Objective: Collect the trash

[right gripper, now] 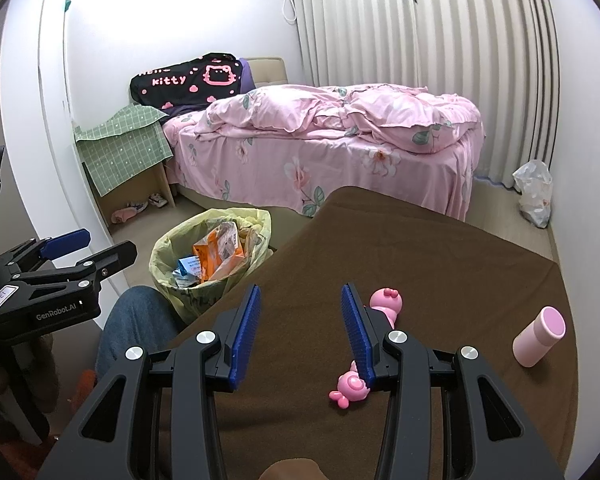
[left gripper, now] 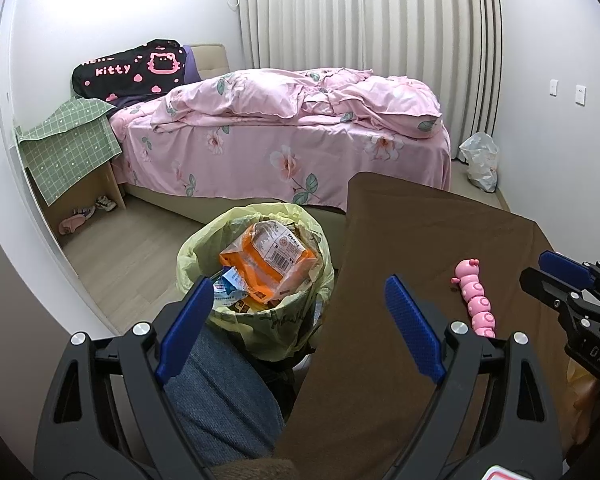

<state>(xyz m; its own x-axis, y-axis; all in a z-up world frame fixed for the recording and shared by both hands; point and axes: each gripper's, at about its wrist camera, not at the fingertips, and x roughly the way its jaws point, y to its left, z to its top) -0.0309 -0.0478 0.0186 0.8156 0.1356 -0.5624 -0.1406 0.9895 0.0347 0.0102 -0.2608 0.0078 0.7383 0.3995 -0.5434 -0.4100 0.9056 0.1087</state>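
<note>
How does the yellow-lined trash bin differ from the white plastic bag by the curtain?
The yellow-lined trash bin stands beside the brown-covered table, its mouth open and wrappers showing inside; the white plastic bag sits far off, in the corner by the curtain. The bin's liner is stretched over a rim; the bag is crumpled and its contents are unclear. Both rest on the floor.

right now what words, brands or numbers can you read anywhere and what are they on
"kitty": black blanket on the bed; the word above it is too broken to read.
"GenRobot.AI": left hand-held gripper body.
"13.60", roughly: small tag on that gripper.
"DAS": right hand-held gripper body, cut off.
Orange packet in the bin: barcode and print too small to read.
</note>
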